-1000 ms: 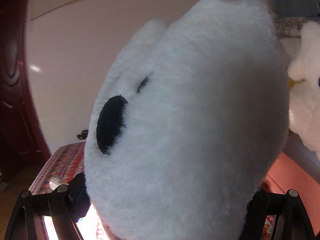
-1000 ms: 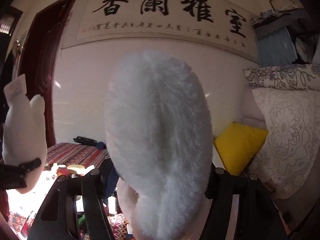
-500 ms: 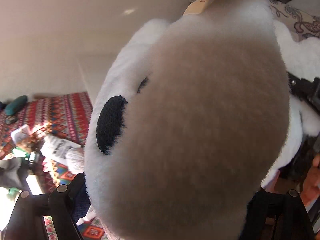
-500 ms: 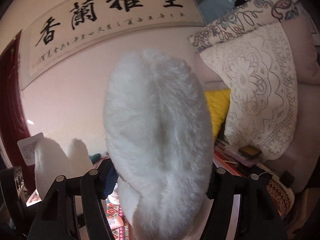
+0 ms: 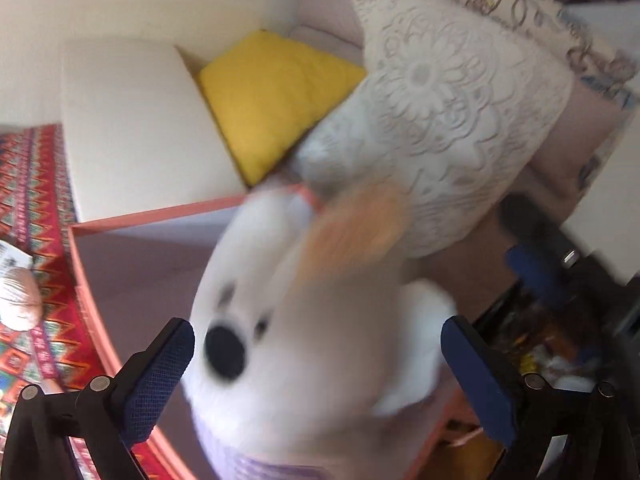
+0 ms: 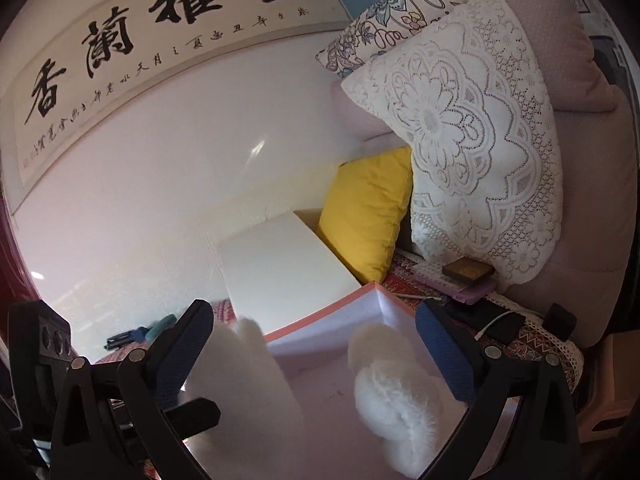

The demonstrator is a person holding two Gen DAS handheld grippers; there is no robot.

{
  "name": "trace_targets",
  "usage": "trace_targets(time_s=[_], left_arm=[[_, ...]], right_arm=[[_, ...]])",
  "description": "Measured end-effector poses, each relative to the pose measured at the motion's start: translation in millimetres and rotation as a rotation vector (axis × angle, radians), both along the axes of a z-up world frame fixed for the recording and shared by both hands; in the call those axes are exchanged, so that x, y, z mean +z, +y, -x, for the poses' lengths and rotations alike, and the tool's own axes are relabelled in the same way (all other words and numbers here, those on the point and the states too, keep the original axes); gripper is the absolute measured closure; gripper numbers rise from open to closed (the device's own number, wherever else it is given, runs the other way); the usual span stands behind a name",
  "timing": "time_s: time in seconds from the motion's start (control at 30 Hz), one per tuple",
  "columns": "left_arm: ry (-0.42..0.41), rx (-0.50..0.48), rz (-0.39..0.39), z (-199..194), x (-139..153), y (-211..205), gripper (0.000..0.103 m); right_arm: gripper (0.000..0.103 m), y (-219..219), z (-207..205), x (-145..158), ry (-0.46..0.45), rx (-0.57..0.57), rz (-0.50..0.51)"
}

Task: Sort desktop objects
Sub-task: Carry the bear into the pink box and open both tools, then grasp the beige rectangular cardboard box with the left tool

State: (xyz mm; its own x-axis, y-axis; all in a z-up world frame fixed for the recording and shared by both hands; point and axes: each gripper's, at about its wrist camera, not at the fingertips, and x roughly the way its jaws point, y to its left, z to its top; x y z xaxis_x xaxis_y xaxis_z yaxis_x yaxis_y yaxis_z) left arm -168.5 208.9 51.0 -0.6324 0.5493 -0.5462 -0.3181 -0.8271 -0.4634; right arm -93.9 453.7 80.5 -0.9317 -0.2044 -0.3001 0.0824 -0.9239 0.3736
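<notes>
while both grippers are hanging over the pink box (image 6: 320,320), two soft white toys are sitting below them. the left gripper (image 5: 316,384) is spread wide, and its blue pads (image 5: 160,380) are not touching the white dog toy (image 5: 304,360) between them, so it is let go. the dog toy is looking blurry, with a black nose and small dark eyes, and it is lying over the pink box's floor (image 5: 152,276). the right gripper (image 6: 316,356) is also wide open and gripping nothing. the fluffy white toy (image 6: 396,400) is resting inside the box just under its right finger, and part of the dog toy (image 6: 248,392) is showing beside its left finger. a yellow pillow (image 6: 368,216) and a white lace pillow (image 6: 472,140) are leaning behind the box. a flat white board (image 6: 280,264) is standing next to the yellow pillow. a big sign with black writing (image 6: 160,32) is hanging on the wall. a red patterned cloth (image 5: 36,184) is lying beside the box, with a round pale ball (image 5: 16,300) sitting on it.
</notes>
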Motion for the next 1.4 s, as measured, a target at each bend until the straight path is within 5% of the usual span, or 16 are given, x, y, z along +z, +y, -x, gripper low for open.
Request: trace_targets(time_s=[0.1,0.33,0.53,0.7,0.8,0.93,1.03,1.4], left_arm=[[0.016,0.004,-0.027,-5,13,-11,0.001],[0.026,0.124,0.088,-33,-5,-61,0.001],[-0.069,0.338,0.251,-92,-49,-164,0.001],[-0.173,0.537,0.455,-117,-90,-288,0.001],[-0.24,0.611,0.53,-120,-106,-349,0.001],[-0.315,0.554,0.502,-117,-130,-402,0.001],[-0.365,0.5,0.494,-110,-154,-424,0.001],[-0.389,0.319,0.573,-80,-194,-402,0.001]], right_arm=[[0.001,-10,-10,2,0.021,0.002,-0.007],[0.0,-54,-17,-1,0.049,0.023,-0.037],[0.0,-154,-12,-15,-0.001,0.299,-0.046],[0.001,-261,17,-76,-0.308,0.757,0.231],[0.002,-320,35,-134,-0.57,0.892,0.364],[0.009,-372,53,-196,-0.818,0.92,0.48],[0.018,-395,69,-227,-0.918,0.902,0.541],[0.051,-463,106,-249,-0.948,0.922,0.508]])
